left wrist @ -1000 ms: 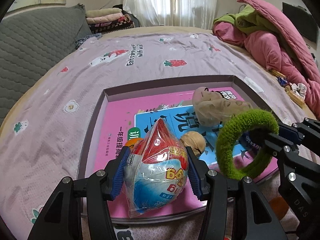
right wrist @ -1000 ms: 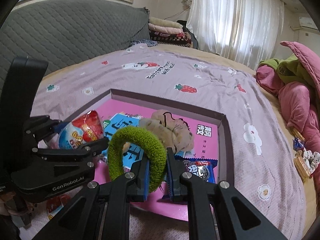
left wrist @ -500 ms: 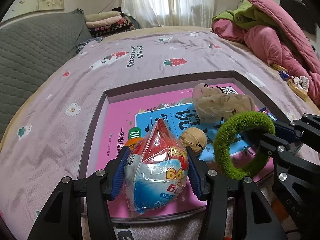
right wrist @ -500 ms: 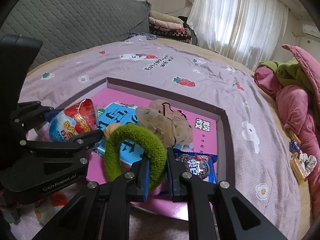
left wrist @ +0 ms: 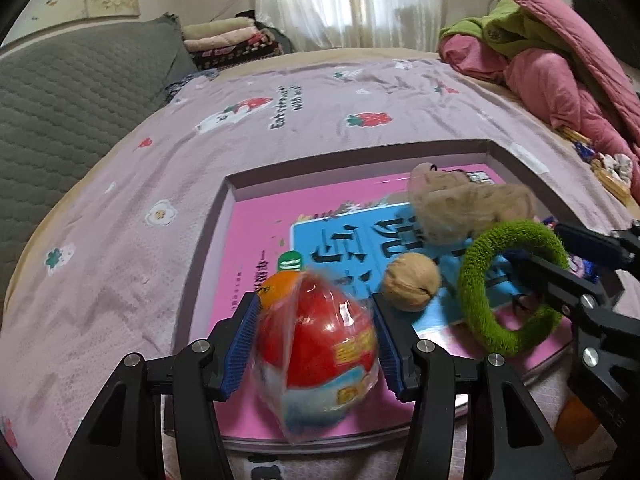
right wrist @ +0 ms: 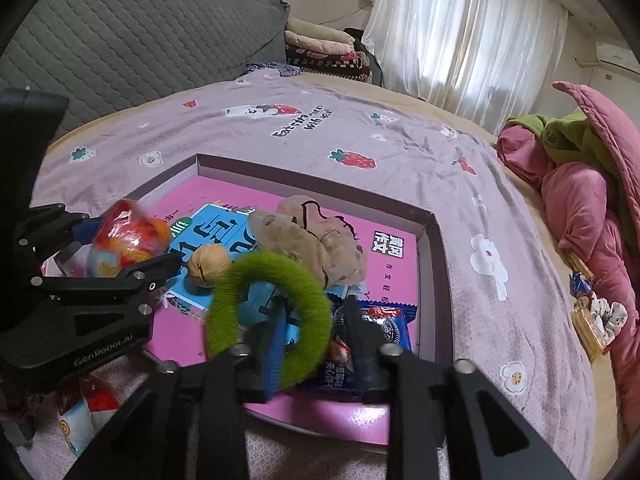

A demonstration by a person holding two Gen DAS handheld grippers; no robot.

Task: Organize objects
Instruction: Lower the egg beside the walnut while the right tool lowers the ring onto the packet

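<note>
— Already in the box [left wrist: 360, 156]: book [left wrist: 248, 248], walnut [left wrist: 410, 286], pouch [left wrist: 460, 208], cookie pack [right wrist: 384, 324]. Left to do?
— Two drops, likely. Left gripper [left wrist: 316, 344] pinching the bag [left wrist: 320, 332], low centre of the left view, above the near rim. Right gripper [right wrist: 316, 344] opening; ring [right wrist: 272, 272] between the jaws, seemingly loose, lower centre of the right view.
— Room?
— Bare pink book cover at left for the bag; ring close to walnut and pouch. Low walls all round. One packet [right wrist: 92, 404] outside, bottom left of the right view.
</note>
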